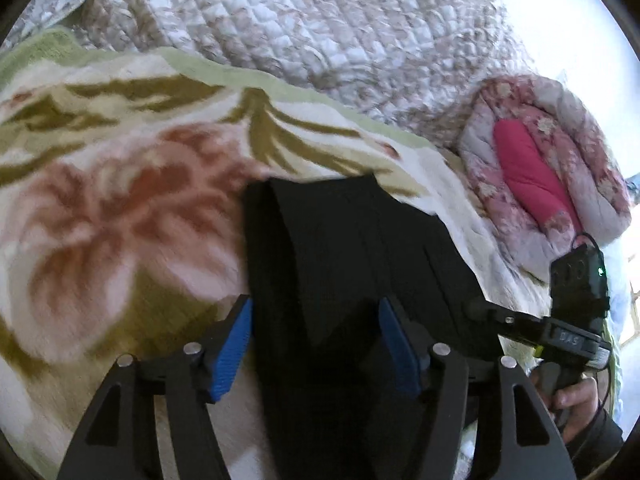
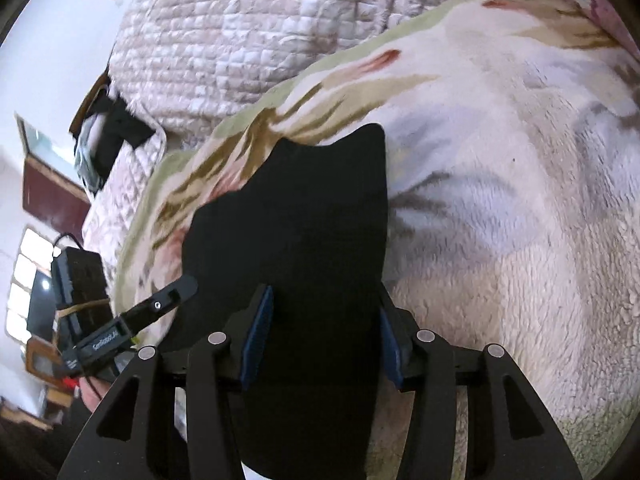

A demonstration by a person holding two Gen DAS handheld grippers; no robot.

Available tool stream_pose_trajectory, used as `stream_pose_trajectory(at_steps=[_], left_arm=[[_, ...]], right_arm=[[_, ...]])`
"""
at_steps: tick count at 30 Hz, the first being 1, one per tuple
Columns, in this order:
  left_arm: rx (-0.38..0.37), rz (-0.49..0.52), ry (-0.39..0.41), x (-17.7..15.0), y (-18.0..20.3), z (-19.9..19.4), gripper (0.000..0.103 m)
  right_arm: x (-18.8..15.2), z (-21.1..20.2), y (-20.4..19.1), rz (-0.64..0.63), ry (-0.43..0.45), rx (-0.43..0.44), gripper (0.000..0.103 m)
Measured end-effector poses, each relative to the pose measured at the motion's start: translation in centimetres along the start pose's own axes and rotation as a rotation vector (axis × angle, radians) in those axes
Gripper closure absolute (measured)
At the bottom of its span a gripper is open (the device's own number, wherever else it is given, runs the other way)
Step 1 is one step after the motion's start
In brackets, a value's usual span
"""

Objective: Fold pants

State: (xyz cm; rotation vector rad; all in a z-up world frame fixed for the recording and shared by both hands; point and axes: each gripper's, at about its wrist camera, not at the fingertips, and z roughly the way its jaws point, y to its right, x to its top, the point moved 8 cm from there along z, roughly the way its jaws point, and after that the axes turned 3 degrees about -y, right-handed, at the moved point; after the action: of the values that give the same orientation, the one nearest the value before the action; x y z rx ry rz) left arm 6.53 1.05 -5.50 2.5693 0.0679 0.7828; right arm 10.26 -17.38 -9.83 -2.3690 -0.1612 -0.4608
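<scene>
Lying between the spread blue pads of the left gripper (image 1: pixel 316 340), black knit pants (image 1: pixel 340 248) on a fleecy floral blanket (image 1: pixel 120 200), quilted beige cover (image 1: pixel 300 32) beyond, pink floral quilt (image 1: pixel 540 168) and right gripper (image 1: pixel 480 308) to its right; right wrist view, right gripper (image 2: pixel 322 336) jaws parted around the pants (image 2: pixel 304 220), pads not clearly pressing, left gripper (image 2: pixel 176 292) at its left.

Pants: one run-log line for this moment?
pants: black, on floral blanket | left hand-held gripper: open, straddling pants | right hand-held gripper: same

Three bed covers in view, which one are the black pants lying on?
The fleece blanket with big flowers: the black pants lie on it. The quilted cover and pink floral quilt lie beyond.
</scene>
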Motion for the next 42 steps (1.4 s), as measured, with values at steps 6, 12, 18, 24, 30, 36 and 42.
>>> stream_pose_trajectory(at_steps=[6,12,18,24,30,36,42], left_arm=[[0.004,-0.022,0.014,0.9,-0.2,0.9,0.040],[0.052,-0.006,0.045,1.3,1.4,-0.6,0.074],[0.027,0.027,0.069,3.3,2.6,-2.3,0.080],[0.029,0.038,0.102,7.8,1.4,-2.7,0.080],[0.112,0.077,0.119,12.6,-1.4,-0.9,0.073],[0.270,0.048,0.133,12.9,-6.2,-0.7,0.073],[0.282,0.078,0.141,9.9,-4.9,-2.1,0.073]], right_arm=[[1.5,1.0,0.1,0.016,0.005,-0.008,0.072],[1.6,-0.9,-2.1,-0.025,0.059,-0.003,0.086],[4.2,-1.9,-4.9,-0.084,0.094,0.028,0.087],[9.1,-0.2,-6.8,-0.114,0.101,0.041,0.086],[12.9,2.6,-6.3,-0.152,0.090,-0.045,0.077],[11.1,1.9,-4.7,-0.178,0.102,-0.115,0.075],[7.7,0.6,-6.3,-0.237,0.110,-0.157,0.074]])
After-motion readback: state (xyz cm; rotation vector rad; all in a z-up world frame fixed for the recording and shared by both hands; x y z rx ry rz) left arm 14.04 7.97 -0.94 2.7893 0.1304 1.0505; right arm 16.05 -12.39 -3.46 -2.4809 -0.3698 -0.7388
